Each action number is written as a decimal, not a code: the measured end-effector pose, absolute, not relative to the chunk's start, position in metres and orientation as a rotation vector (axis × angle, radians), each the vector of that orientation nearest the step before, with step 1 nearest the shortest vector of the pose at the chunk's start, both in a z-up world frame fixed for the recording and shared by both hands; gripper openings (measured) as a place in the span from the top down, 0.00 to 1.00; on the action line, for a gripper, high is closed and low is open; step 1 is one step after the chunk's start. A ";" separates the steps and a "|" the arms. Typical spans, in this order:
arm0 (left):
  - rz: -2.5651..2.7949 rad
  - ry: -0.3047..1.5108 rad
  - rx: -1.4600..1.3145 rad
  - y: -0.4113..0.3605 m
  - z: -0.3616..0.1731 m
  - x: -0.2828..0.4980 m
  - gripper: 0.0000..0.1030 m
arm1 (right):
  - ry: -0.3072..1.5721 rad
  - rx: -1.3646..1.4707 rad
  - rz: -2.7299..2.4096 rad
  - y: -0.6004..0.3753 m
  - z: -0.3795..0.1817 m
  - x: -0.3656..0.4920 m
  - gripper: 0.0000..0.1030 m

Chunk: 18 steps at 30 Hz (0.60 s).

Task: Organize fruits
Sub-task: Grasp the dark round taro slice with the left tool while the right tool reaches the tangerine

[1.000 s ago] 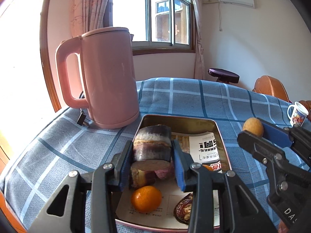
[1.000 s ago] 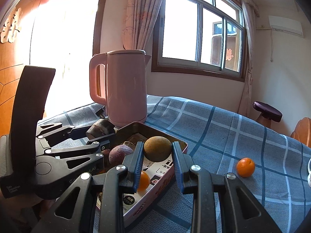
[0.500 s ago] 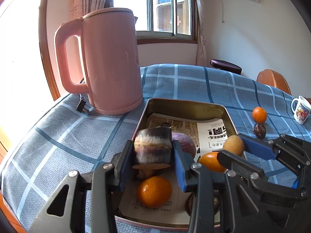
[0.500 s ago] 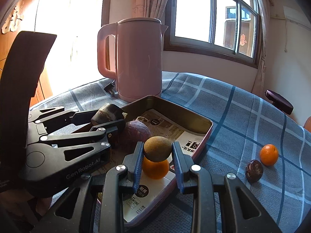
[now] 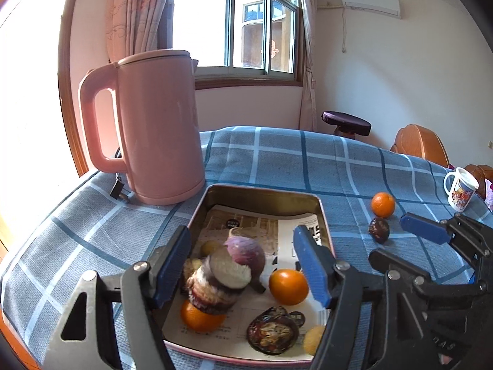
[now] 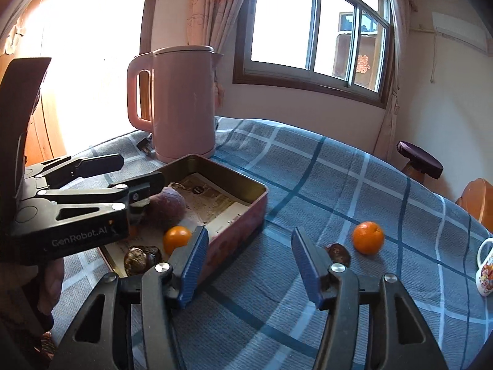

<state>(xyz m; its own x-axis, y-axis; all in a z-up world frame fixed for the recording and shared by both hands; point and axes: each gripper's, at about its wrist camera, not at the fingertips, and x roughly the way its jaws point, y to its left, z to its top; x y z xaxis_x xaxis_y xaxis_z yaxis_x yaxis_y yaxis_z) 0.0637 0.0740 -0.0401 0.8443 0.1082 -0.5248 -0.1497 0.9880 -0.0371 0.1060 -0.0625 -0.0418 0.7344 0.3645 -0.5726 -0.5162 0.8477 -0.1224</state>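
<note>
a sunlit room with a big window, and under my tools a table (image 5: 277, 160) spread with blue plaid cloth. on it sits the rectangular metal tin (image 5: 262, 191) lined with printed paper, holding the fruit already gathered: a striped purple-and-cream chunk (image 5: 220, 280) lying on a small orange (image 5: 200, 319), a purple round fruit (image 5: 246, 249), another orange (image 5: 288, 286) and a dark wrinkled passion fruit (image 5: 272, 334). my left gripper (image 5: 243, 265) hangs over them with its blue pads spread wide, holding nothing. my right gripper (image 6: 246, 265) is likewise parted and empty, over bare cloth just beside the tin's near wall. what looks left is the loose orange (image 6: 368, 237) and the dark wrinkled fruit (image 6: 338, 253) close beside it, well apart from the tin. i'd take the dark one first, centring the pads so it doesn't roll, and keep clear of the white printed mug (image 6: 486, 273). the tall pink kettle (image 5: 154, 126) stands behind the tin.
</note>
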 end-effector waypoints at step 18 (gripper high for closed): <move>-0.066 0.725 0.098 -0.077 -0.052 0.155 0.38 | 0.581 -0.116 0.151 -0.194 -0.008 0.148 0.35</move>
